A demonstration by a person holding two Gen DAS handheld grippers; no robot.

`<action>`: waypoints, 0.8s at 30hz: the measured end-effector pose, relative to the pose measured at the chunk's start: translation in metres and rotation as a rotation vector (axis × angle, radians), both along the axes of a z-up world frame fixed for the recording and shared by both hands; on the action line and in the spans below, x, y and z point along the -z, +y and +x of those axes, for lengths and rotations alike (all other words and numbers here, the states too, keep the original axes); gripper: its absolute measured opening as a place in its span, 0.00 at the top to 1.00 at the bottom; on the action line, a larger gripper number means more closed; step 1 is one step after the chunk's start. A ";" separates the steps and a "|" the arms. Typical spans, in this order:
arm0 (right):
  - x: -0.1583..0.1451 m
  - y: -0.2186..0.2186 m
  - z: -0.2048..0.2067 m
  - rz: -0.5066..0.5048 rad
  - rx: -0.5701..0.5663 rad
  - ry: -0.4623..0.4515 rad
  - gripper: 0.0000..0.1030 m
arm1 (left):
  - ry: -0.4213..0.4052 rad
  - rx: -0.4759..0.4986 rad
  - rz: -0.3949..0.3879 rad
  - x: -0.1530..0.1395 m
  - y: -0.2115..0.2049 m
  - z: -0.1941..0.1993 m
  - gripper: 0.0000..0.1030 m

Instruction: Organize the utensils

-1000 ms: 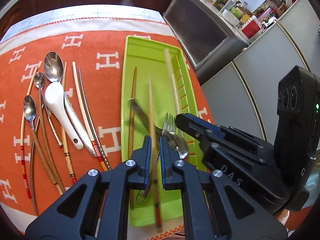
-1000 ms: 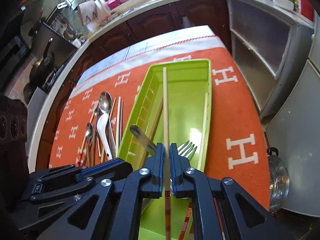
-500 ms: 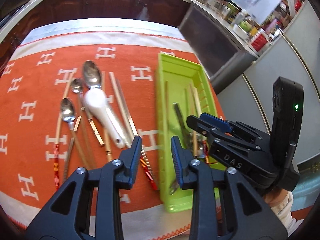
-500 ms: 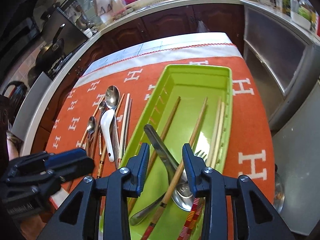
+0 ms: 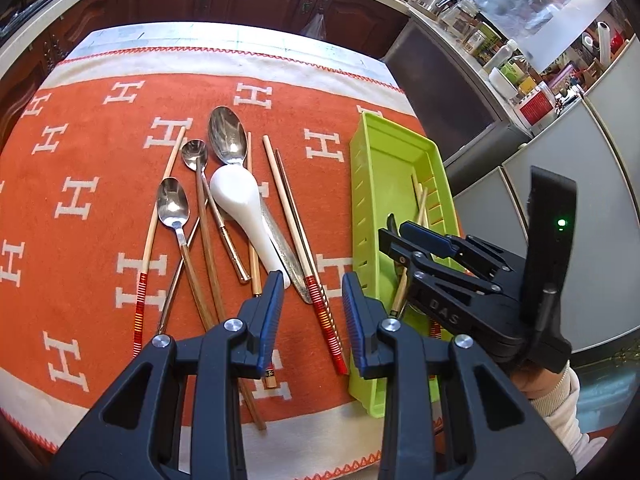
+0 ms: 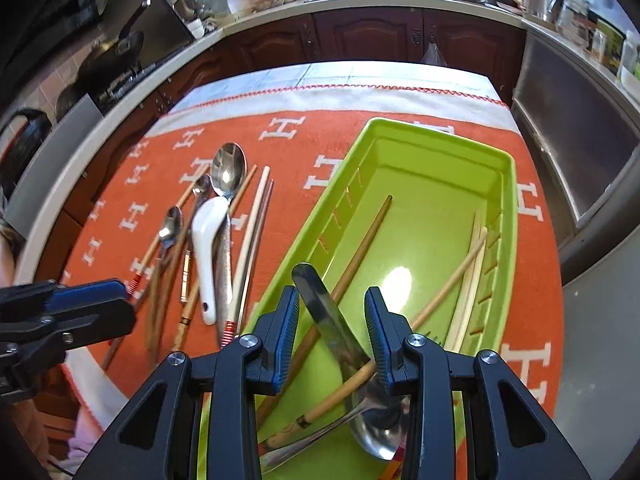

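— Why are both sets of jaws spread, gripping nothing?
— They just opened. Right gripper point(image 6: 332, 334) hangs over the tray point(image 6: 508, 184) (chopsticks already inside); left gripper point(image 5: 312, 312) straddles a striped chopstick point(image 5: 304, 240), likely next.

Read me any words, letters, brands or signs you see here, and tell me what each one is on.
"DAS": on the side of the right tool, seen from the left wrist.
"H": white letter repeated across the orange cloth.
Jar and bottle labels on the counter: too small and blurred to read.
Dark marks on a chopstick end: unreadable.
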State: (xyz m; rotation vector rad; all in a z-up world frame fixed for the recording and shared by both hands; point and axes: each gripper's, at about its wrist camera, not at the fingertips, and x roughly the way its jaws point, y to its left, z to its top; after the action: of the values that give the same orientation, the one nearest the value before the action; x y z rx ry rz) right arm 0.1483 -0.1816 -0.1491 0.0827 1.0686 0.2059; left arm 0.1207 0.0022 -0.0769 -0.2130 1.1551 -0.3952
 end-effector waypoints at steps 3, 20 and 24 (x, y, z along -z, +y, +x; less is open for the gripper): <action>0.010 0.001 0.008 0.005 0.009 0.037 0.73 | 0.007 -0.010 -0.005 0.003 0.002 0.001 0.74; 0.022 -0.040 0.031 0.345 0.292 0.164 0.78 | 0.011 -0.007 -0.024 0.007 0.006 0.000 0.74; 0.011 -0.033 0.026 0.323 0.277 0.140 0.76 | 0.010 -0.012 -0.032 0.005 0.009 -0.001 0.74</action>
State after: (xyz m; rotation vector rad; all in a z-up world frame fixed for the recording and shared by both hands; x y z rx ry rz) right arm 0.1744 -0.2147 -0.1598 0.5397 1.1428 0.1216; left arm 0.1202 0.0112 -0.0823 -0.2500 1.1570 -0.4027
